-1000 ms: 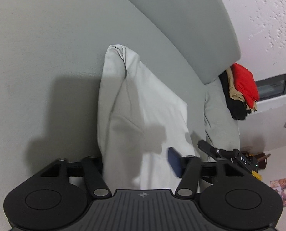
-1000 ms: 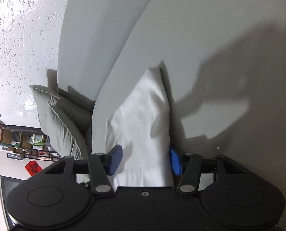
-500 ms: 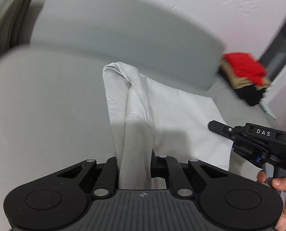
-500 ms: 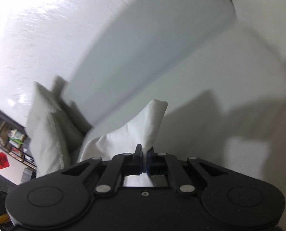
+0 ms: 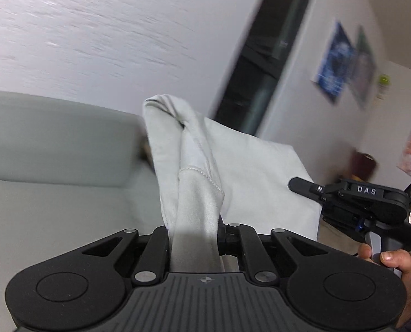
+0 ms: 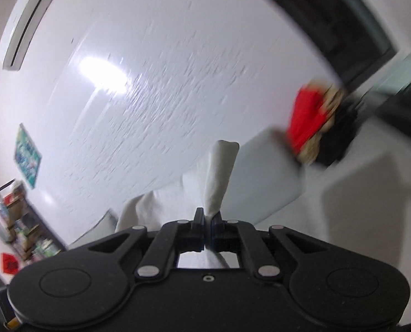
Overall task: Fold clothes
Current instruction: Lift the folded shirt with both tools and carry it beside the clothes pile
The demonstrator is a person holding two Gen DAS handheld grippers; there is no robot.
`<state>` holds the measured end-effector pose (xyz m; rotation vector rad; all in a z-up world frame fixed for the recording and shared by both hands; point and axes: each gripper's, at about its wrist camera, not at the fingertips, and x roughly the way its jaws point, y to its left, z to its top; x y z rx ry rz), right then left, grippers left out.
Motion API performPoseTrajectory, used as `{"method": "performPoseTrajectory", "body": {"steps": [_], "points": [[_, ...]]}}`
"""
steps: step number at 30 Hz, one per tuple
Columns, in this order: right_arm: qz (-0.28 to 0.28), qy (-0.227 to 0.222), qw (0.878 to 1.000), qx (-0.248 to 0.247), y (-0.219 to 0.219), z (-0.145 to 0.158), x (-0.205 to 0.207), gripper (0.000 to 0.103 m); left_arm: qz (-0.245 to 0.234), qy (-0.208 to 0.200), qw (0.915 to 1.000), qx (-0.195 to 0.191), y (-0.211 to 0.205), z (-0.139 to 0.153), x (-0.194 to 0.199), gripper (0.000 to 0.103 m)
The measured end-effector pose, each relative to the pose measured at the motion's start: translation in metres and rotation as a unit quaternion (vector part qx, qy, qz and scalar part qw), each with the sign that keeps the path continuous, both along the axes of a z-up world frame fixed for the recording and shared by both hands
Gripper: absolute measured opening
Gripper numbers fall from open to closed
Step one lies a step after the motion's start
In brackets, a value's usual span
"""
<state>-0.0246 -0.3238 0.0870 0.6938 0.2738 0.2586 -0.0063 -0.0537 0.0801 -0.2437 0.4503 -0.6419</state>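
Observation:
A white garment (image 5: 233, 171) hangs lifted in the air above the grey sofa (image 5: 53, 138). My left gripper (image 5: 194, 229) is shut on a bunched edge of it. My right gripper (image 6: 207, 221) is shut on another edge of the same garment (image 6: 219, 177), which stands up as a narrow fold in front of it. The right gripper also shows in the left wrist view (image 5: 352, 196), at the garment's right side, held by a hand.
A stack of folded clothes, red on top (image 6: 310, 119), lies on the sofa's far end. The sofa backrest (image 6: 266, 174) runs behind. A white wall, a dark doorway (image 5: 260, 83), wall posters (image 5: 343, 63) and shelves (image 6: 17, 221) surround the sofa.
Both grippers closed on the garment's edges and lifted it up off the sofa seat. The views swung from the seat up toward the wall.

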Motion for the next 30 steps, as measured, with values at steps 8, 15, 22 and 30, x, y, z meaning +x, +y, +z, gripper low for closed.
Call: {"method": "performPoseTrajectory", "body": {"steps": [8,15,22,30], "points": [[-0.102,0.063,0.993,0.003,-0.096,-0.035,-0.041,0.004,-0.082,0.074,0.9938,0.008,-0.121,-0.062,0.041,0.008],[-0.126,0.114,0.985,0.041,-0.144,-0.093,0.016,0.004,-0.064,0.112,0.9914,0.019,-0.154,-0.1,0.11,0.008],[-0.166,0.121,0.979,0.004,-0.178,-0.116,0.117,0.01,0.028,0.129,0.9895,0.058,-0.166,-0.136,0.193,0.032],[-0.202,0.185,0.961,-0.037,-0.187,-0.151,0.089,0.052,0.091,0.141,0.9799,0.107,-0.103,-0.151,0.181,0.03]]}}
